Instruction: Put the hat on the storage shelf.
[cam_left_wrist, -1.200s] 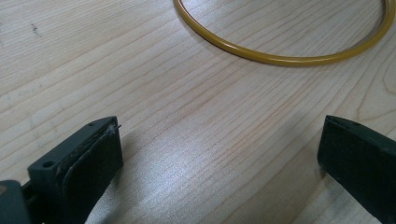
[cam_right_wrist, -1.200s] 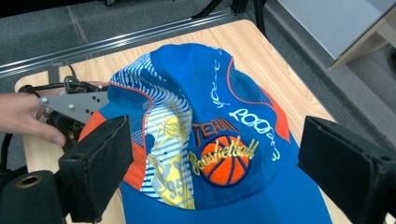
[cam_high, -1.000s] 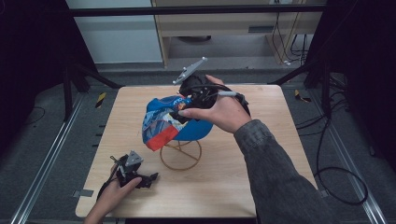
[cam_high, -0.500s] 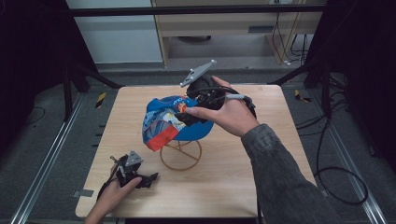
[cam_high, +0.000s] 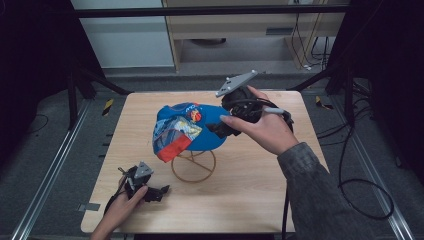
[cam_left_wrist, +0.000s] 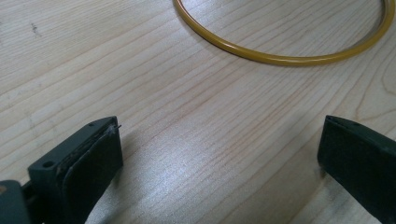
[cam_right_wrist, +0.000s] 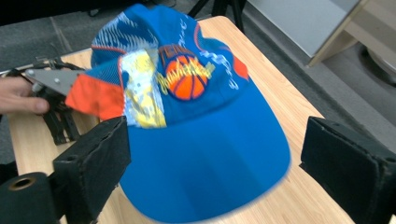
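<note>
**Cap waits between spread jaws**

Left gripper (cam_high: 159, 192) rests released on the surface (cam_high: 250, 200) at seven o'clock. The cap (cam_high: 192, 130) sits centre on a wire stand (cam_high: 193, 167); the nearer right gripper (cam_high: 220, 131), at three o'clock, hangs open beside its brim.

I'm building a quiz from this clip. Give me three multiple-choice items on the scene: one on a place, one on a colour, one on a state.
1. Where is the cap?
A. on a wire stand
B. flat on the floor
C. in the left gripper

2. What colour is the ball printed on the cap?
A. green
B. orange
C. white

3. How do the right gripper's jaws stand?
A. shut on the cap
B. shut on nothing
C. open beside the cap's brim

Answers: 1 A, the high view shows it atop the yellow wire stand; 2 B, the right gripper view shows an orange ball; 3 C, both jaws stand wide apart there.
</note>
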